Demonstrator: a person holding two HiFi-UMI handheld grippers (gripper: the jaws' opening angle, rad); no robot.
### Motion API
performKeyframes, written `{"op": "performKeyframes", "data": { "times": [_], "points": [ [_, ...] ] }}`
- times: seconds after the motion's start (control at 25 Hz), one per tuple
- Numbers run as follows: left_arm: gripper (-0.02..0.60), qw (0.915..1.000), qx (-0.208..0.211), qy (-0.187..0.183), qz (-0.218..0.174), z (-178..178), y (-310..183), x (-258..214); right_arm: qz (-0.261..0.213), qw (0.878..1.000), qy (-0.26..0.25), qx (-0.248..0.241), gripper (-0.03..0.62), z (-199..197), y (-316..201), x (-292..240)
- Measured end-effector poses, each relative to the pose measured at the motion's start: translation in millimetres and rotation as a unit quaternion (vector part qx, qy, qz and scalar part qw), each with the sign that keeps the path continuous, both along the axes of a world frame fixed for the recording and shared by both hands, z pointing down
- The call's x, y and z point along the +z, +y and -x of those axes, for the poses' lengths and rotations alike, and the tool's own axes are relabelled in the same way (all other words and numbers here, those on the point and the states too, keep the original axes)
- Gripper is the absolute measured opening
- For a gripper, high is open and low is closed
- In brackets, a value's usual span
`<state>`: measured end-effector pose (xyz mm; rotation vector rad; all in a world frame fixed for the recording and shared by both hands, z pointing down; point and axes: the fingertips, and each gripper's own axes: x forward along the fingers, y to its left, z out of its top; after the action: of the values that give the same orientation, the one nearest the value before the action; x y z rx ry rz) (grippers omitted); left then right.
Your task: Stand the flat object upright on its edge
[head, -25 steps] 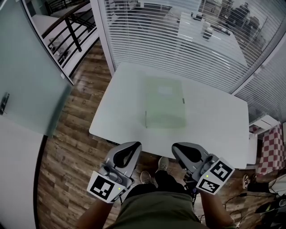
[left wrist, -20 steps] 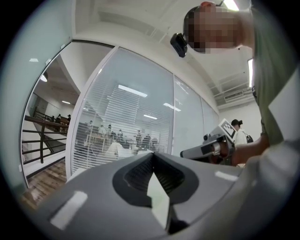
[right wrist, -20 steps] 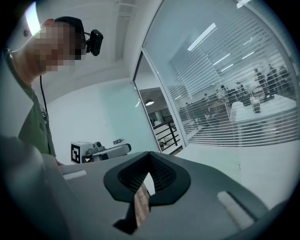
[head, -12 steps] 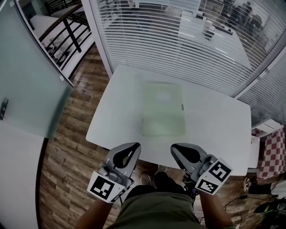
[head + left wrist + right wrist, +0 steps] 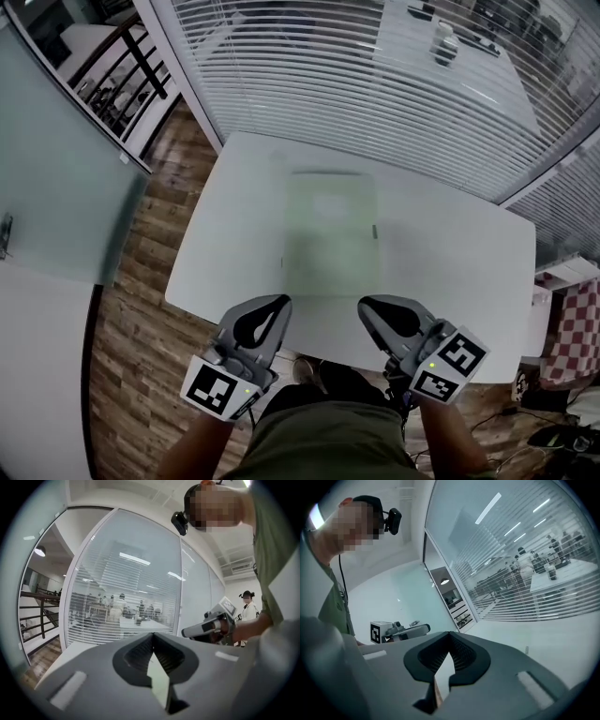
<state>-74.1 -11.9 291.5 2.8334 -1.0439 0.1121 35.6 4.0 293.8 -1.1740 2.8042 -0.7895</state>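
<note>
Both tools have come forward since a second ago, and their tips now overlap the near edge of the white rectangular bench in the lower part of the frame. With jaws pressed together, the left tool and the right tool are each clenched on nothing. The pale green flat rectangular board lies flat at the bench's centre, mid-frame, just ahead of both tools and touched by neither.

No readable text or numbers: only black-and-white square marker patterns on the cubes of the left hand-held gripper and right hand-held gripper, plus a pale label on the flat object, too blurred to read.
</note>
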Motion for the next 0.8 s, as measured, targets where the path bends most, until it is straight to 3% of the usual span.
{"op": "performKeyframes", "data": {
  "times": [0.16, 0.32, 0.8],
  "points": [
    [0.0, 0.9994, -0.01, 0.011, 0.031, -25.1, -16.7, 2.7, 0.012, 1.0, -0.006, -0.009, 0.011, -18.8, -17.5, 12.2],
    [0.0, 0.9994, -0.015, -0.026, 0.016, -34.2, -33.0, 22.5, 0.025, 1.0, -0.012, -0.014, 0.011, -37.8, -33.9, 26.9],
    [0.0, 0.9943, -0.051, -0.063, 0.069, -38.2, -49.5, 78.0, 0.064, 0.998, -0.017, -0.012, 0.011, -64.3, -56.5, 73.6]
  ]
}}
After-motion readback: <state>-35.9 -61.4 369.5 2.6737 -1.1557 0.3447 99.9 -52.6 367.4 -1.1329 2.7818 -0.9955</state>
